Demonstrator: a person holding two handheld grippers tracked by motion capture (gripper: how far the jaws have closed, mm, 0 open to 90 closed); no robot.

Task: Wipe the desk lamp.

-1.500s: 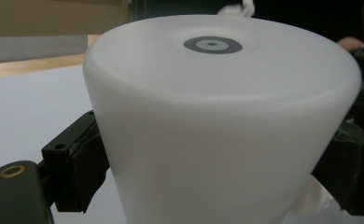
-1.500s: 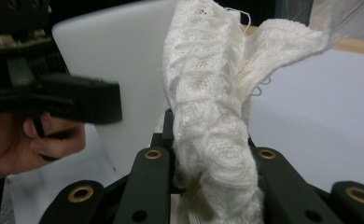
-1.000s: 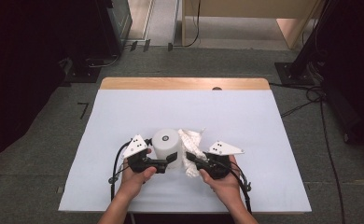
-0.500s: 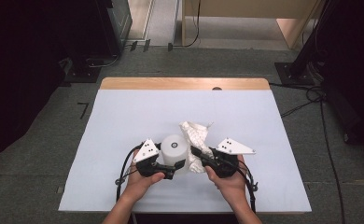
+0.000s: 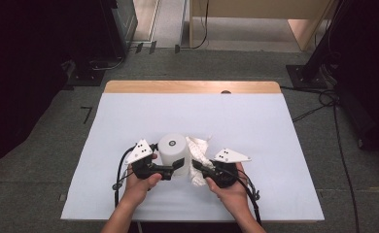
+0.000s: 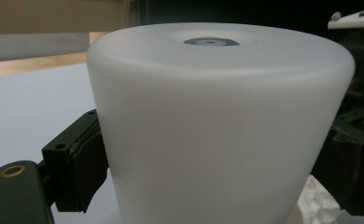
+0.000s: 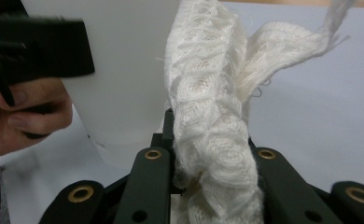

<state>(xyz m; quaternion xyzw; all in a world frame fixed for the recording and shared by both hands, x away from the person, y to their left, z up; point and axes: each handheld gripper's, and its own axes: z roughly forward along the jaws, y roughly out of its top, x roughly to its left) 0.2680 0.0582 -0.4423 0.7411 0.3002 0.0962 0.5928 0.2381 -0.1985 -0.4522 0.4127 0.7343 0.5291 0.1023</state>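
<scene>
Near the table's front edge, a white frosted cup (image 5: pixel 173 153), inverted, is being clamped by the left gripper (image 5: pixel 174 167) while a white knitted cloth (image 5: pixel 198 156), pinched in the right gripper (image 5: pixel 200 168), is being pressed against its side; wiping seems underway, unfinished

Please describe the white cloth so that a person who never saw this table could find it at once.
Look at the near middle of the table, where two hands hold tools. The cloth lies just right of the upright white cup, pinched in the right tool. Unlike the smooth, round cup, it is crumpled, knitted and frayed at its edges.
</scene>
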